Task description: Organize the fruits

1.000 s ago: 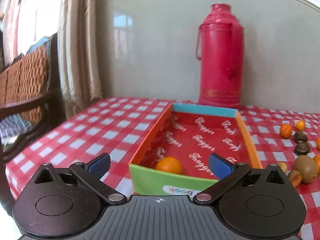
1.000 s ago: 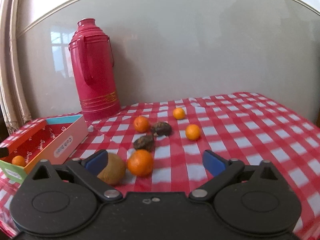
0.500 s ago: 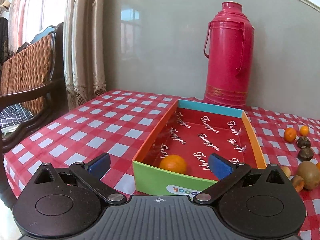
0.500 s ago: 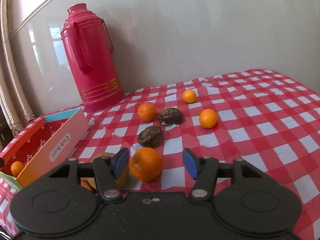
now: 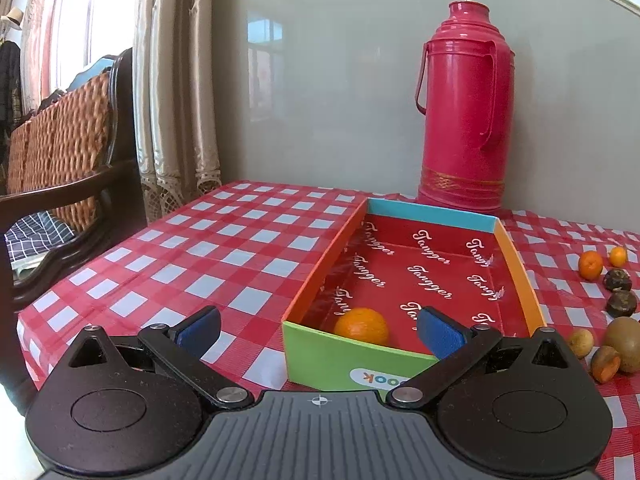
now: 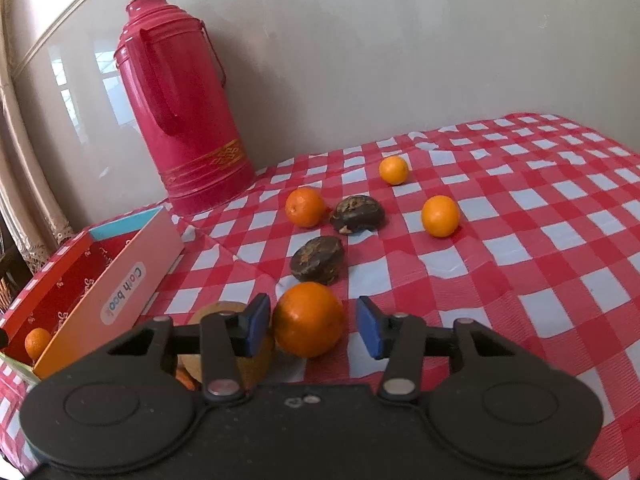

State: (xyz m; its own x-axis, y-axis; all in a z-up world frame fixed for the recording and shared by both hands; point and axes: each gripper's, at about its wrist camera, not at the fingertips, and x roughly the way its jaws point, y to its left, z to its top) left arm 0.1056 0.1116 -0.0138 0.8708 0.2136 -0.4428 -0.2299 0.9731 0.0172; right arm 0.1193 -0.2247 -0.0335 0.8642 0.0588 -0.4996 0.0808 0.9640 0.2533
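Right gripper (image 6: 311, 324): jaws just closing, not yet pressed; gaps seen beside the orange (image 6: 309, 319) (on the cloth, between the pads).
Left gripper (image 5: 319, 327): spread wide, empty, before the box (image 5: 352, 364).

Checked tablecloth (image 6: 520, 240) bears flask (image 6: 188, 112), box (image 5: 352, 364), scattered fruit (image 6: 440, 216).

We read "Tangger" in white script, repeated across the red lining of the box (image 5: 424, 272). On its long outer side a white oval label (image 6: 122, 294) says "Cash book"; on its green end only "ook" shows.
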